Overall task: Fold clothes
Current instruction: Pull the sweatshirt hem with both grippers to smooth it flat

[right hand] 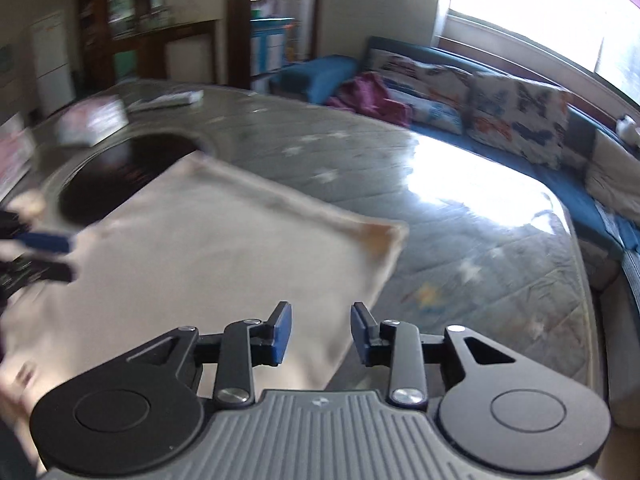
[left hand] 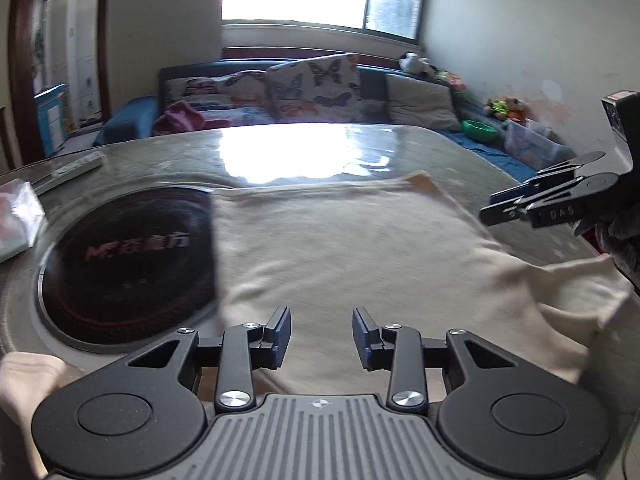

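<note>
A cream garment (left hand: 340, 248) lies spread flat on the glass-topped table (left hand: 280, 148), partly over a black round cooktop (left hand: 128, 260). A sleeve (left hand: 576, 304) trails to the right. My left gripper (left hand: 322, 336) is open and empty above the garment's near edge. My right gripper (left hand: 504, 208) hovers open at the garment's right side. In the right wrist view the garment (right hand: 224, 256) fills the lower left, its far corner (right hand: 384, 236) brownish. My right gripper (right hand: 321, 334) is open above the garment's right edge. The left gripper's fingers (right hand: 48, 242) show at the left edge.
A remote control (left hand: 76, 170) and a plastic-wrapped packet (left hand: 18, 220) lie at the table's left. A blue sofa with butterfly cushions (left hand: 312, 84) stands behind the table, under a bright window. Toys and a clear bin (left hand: 532, 140) sit at the right wall.
</note>
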Motion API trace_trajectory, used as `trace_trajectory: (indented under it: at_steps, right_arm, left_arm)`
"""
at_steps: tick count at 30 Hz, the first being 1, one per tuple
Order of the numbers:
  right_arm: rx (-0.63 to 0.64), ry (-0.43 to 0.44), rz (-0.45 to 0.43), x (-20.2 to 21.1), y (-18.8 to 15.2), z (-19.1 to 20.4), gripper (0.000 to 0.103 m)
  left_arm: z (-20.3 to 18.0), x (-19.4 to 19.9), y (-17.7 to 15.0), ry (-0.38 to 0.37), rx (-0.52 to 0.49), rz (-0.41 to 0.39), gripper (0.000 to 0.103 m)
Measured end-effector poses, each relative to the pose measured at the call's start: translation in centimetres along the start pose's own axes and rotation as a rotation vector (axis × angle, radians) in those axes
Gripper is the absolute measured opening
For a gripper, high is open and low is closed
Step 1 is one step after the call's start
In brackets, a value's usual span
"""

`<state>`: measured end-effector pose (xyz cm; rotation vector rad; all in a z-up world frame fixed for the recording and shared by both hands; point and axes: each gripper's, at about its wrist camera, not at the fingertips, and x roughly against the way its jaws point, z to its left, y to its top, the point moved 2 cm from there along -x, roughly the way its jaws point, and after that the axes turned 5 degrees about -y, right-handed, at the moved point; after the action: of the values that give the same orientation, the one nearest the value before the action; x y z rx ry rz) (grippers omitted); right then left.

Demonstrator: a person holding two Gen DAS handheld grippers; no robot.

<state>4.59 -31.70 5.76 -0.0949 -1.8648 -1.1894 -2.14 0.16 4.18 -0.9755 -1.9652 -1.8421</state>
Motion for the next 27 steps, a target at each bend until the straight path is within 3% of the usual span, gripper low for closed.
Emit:
trace_trajectory:
  at_steps: [2, 6, 13, 16, 21, 27]
  right_arm:
    - [0.021, 0.0, -0.007, 1.3, -1.4, 1.2, 0.042]
    - [-0.017, -0.055, -0.04, 4.0, -4.5, 1.6, 0.042]
    - [-0.358, -0.246, -0.014, 7.6, -11.0, -5.1, 0.042]
    - [-0.427, -0.308, 0.013, 8.0, -12.9, -7.1, 0.042]
    - [-0.477, -0.353, 0.043, 6.9, -14.2, -9.2, 0.042]
    - [-0.45, -0.359, 0.017, 4.6, -12.9, -10.6, 0.041]
  left_arm:
    - [-1.4, 0.0, -0.7, -0.031, -0.023, 0.009, 0.039]
    - [-2.5, -0.6, -2.1, -0.022, -0.072, 0.044, 0.041]
    - [-3.8, -0.2, -1.6, -0.046, -0.094, 0.022, 0.041]
    - [-5.6, -0.8, -1.3, -0.092, -0.139, 0.027, 0.041]
    - [-8.0, -2.2, -2.0, -0.139, -0.213, 0.058, 0.041]
    - [-8.1, -2.3, -2.8, -0.161, -0.238, 0.073, 0.043]
